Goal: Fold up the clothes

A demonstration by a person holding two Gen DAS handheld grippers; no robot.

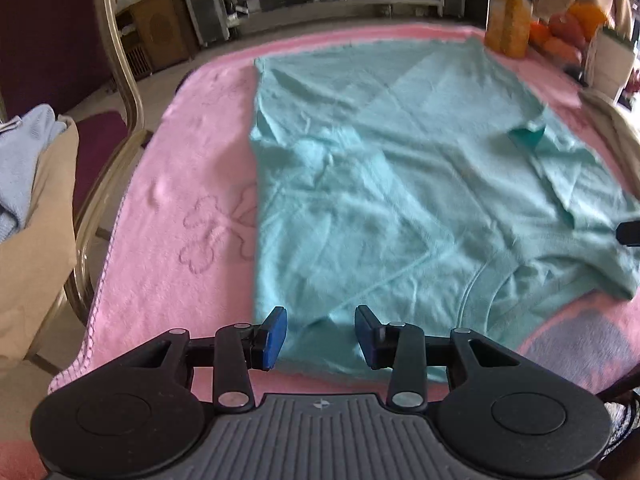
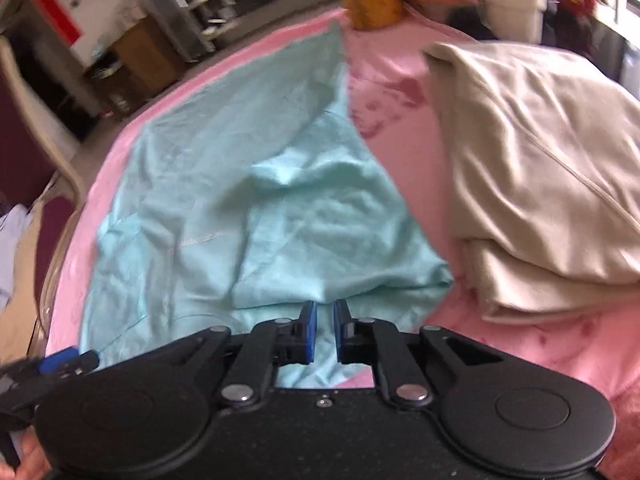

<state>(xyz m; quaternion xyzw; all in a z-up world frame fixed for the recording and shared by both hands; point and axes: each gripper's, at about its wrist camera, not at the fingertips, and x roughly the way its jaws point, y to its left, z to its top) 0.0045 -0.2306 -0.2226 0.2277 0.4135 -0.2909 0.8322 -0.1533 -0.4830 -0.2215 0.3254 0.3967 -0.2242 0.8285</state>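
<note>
A light teal shirt [image 1: 400, 168] lies spread on a pink blanket [image 1: 180, 184], its right part folded inward over the body. My left gripper [image 1: 321, 332] is open, with the shirt's near edge between its blue pads but not pinched. In the right wrist view the shirt [image 2: 200, 200] shows a folded flap with its corner at the right. My right gripper [image 2: 325, 330] hovers at the flap's near edge. Only a narrow slit shows between its pads, and I see no cloth clamped in it. Its black tip [image 1: 628, 232] shows at the far right in the left wrist view.
A folded beige garment [image 2: 540, 180] lies on the blanket to the right of the shirt. On the left a gold-framed chair [image 1: 120, 80] holds a pile of beige and light blue clothes [image 1: 32, 200]. A yellow object [image 1: 508, 8] and orange items stand at the far right corner.
</note>
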